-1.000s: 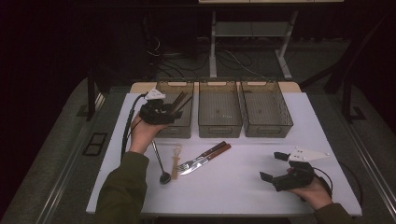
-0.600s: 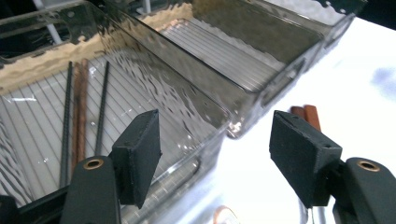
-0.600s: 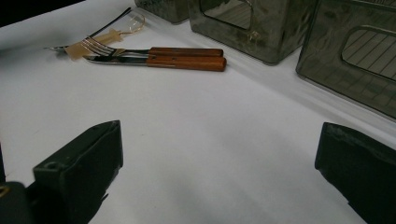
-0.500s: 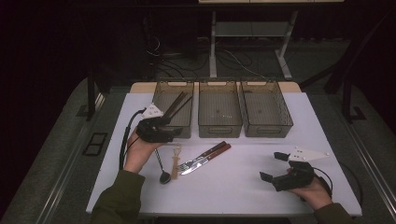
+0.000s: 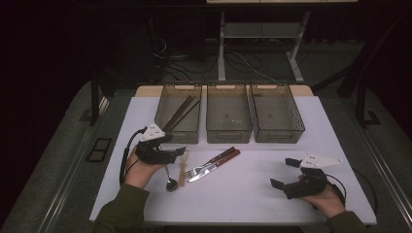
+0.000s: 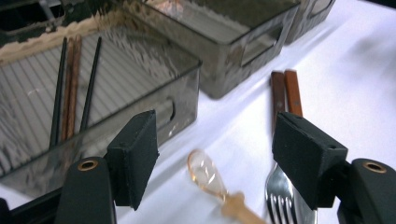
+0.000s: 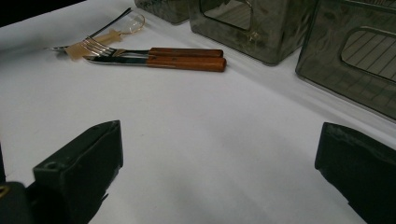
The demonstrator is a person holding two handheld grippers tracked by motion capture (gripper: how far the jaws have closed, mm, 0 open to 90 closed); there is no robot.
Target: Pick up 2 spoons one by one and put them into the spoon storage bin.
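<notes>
On the white table (image 5: 243, 199) a fork and a knife with wooden handles (image 5: 214, 162) lie side by side. An amber plastic spoon (image 5: 182, 167) and a dark-handled metal spoon (image 5: 170, 183) lie left of them. My left gripper (image 5: 176, 148) hovers low over the spoons. Its jaws have just been opening, and in the left gripper view it (image 6: 215, 140) is open above the amber spoon (image 6: 208, 177) and fork (image 6: 280, 193), touching neither. My right gripper (image 5: 283, 173) rests open at the front right; in its own view it (image 7: 219, 154) frames bare table.
Three smoky plastic bins stand in a row at the back: left bin (image 5: 160, 111), middle bin (image 5: 228, 135), right bin (image 5: 279, 135). Several chopsticks (image 5: 182, 111) lie in the left one. The table's left edge is close to my left hand.
My left gripper has come back from over the left bin toward the person and down to the cutlery. The right gripper has stayed in place.
</notes>
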